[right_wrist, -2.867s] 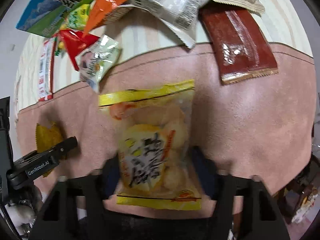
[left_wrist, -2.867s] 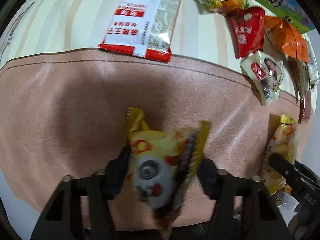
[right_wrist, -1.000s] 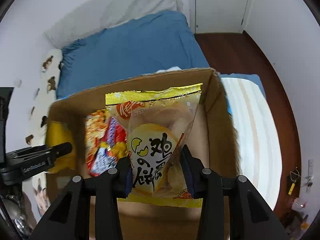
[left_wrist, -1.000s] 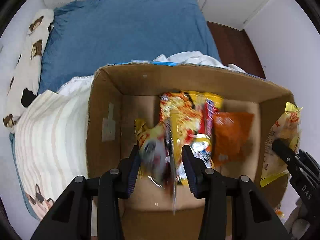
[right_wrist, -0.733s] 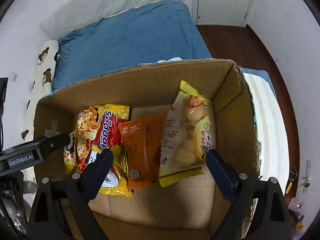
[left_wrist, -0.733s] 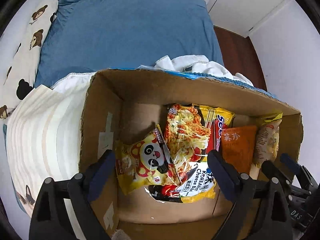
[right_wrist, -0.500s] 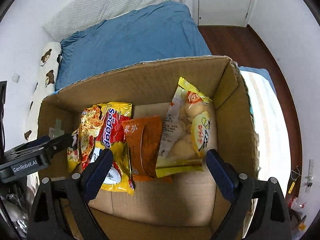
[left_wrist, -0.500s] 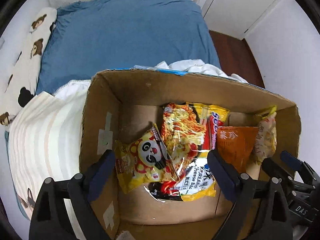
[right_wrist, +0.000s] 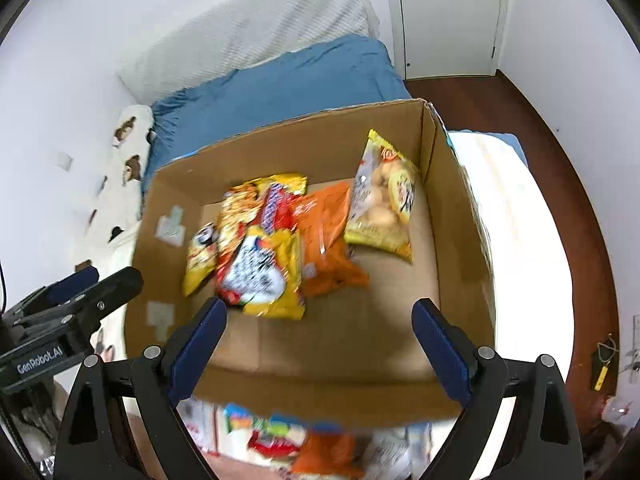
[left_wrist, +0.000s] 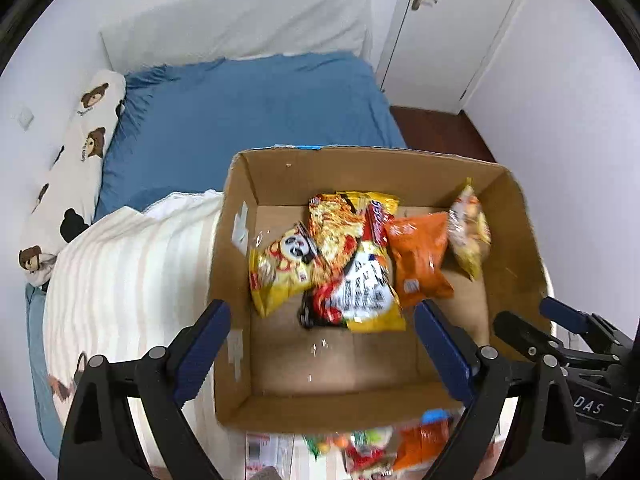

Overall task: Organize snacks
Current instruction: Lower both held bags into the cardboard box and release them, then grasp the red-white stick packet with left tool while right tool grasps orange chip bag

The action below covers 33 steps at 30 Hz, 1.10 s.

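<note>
An open cardboard box (left_wrist: 236,208) (right_wrist: 448,184) holds several snack packs. A yellow panda pack (left_wrist: 280,266) (right_wrist: 200,256) lies at its left, noodle packs (left_wrist: 352,276) (right_wrist: 260,256) in the middle, an orange pack (left_wrist: 420,260) (right_wrist: 324,240) beside them, and a yellow rice-cracker pack (left_wrist: 468,232) (right_wrist: 384,200) at the right. My left gripper (left_wrist: 322,340) is open and empty above the box's near side. My right gripper (right_wrist: 320,336) is open and empty above the box; it also shows in the left wrist view (left_wrist: 560,344).
More snack packs (left_wrist: 380,448) (right_wrist: 304,440) lie blurred below the box's near wall. A striped cream blanket (left_wrist: 120,280) is left of the box, a blue bed (left_wrist: 240,120) behind it, and a white door (left_wrist: 448,28) and dark wood floor (right_wrist: 560,160) beyond.
Both grippers carried their packs from the mat to the box and opened, dropping the panda pack and the rice-cracker pack inside. Since then both have drawn back and up, tilting toward the room.
</note>
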Available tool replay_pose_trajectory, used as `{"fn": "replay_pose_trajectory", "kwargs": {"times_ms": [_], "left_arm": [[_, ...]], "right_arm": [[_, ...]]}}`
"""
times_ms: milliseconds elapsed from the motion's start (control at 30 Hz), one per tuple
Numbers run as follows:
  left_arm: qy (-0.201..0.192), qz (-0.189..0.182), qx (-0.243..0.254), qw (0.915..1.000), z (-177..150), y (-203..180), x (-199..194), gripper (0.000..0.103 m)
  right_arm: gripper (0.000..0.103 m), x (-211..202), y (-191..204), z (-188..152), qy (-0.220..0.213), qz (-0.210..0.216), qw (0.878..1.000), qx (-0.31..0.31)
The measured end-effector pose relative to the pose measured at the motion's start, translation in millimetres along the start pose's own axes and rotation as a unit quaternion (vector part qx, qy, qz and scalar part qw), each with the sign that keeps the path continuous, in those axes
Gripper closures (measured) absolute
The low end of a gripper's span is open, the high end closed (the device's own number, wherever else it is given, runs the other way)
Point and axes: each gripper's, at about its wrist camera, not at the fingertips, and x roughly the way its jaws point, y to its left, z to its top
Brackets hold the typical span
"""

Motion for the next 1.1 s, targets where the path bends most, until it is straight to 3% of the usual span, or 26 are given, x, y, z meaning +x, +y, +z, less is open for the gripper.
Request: {"fn": "replay_pose_trajectory", "kwargs": {"times_ms": [167, 300, 433, 533, 600, 700, 767, 800, 833, 900, 967, 1100], "left_arm": [[-0.019, 0.016, 0.007, 0.9997, -44.0, 3.1, -32.0, 0.009], [0.0, 0.033, 0.007, 0.9994, -90.5, 14.4, -28.0, 0.009], [0.06, 0.037, -0.013, 0.9974, -137.3, 35.9, 7.6, 0.009], [0.106, 0.039, -0.026, 0.9932, -163.0, 47.5, 43.3, 0.009], [0.128, 0.046, -0.027, 0.9903, -174.7, 50.0, 65.0, 0.009], [0.158, 0.05, -0.024, 0.9858, -182.5, 49.9, 93.6, 0.009], [0.176, 0.053, -0.016, 0.9828, -185.3, 47.5, 113.6, 0.009], [0.18, 0.057, -0.013, 0.9819, -185.6, 47.1, 120.1, 0.011], [0.182, 0.055, -0.013, 0.9817, -186.1, 47.1, 125.6, 0.017], [0.178, 0.056, -0.015, 0.9823, -187.8, 48.5, 130.2, 0.04], [0.171, 0.047, -0.023, 0.9838, -190.9, 50.4, 124.7, 0.052], [0.181, 0.027, -0.048, 0.982, -211.9, 57.5, 111.1, 0.053]], "right_arm": [[0.007, -31.8, 6.2, -51.1, -0.019, 0.024, 1.0, 0.005], [0.007, -28.0, 3.0, -93.2, 0.006, 0.041, 0.999, 0.022], [0.008, -0.8, -6.8, -131.8, 0.042, 0.033, 0.998, 0.039], [0.018, 26.1, -7.3, -143.7, 0.069, 0.012, 0.997, 0.03], [0.024, 41.2, -5.9, -147.4, 0.082, 0.0, 0.996, 0.023], [0.026, 67.0, -0.5, -149.2, 0.106, -0.02, 0.994, 0.007], [0.037, 88.1, 4.3, -151.5, 0.136, -0.04, 0.99, -0.008], [0.05, 96.5, 5.4, -154.0, 0.147, -0.048, 0.988, -0.011], [0.052, 103.2, 6.3, -157.1, 0.154, -0.052, 0.987, -0.016], [0.055, 102.5, 7.4, -162.7, 0.144, -0.06, 0.988, -0.02], [0.055, 95.0, 8.2, -169.1, 0.137, -0.056, 0.989, -0.019], [0.056, 71.4, 3.4, -191.3, 0.126, -0.029, 0.992, -0.007]]}}
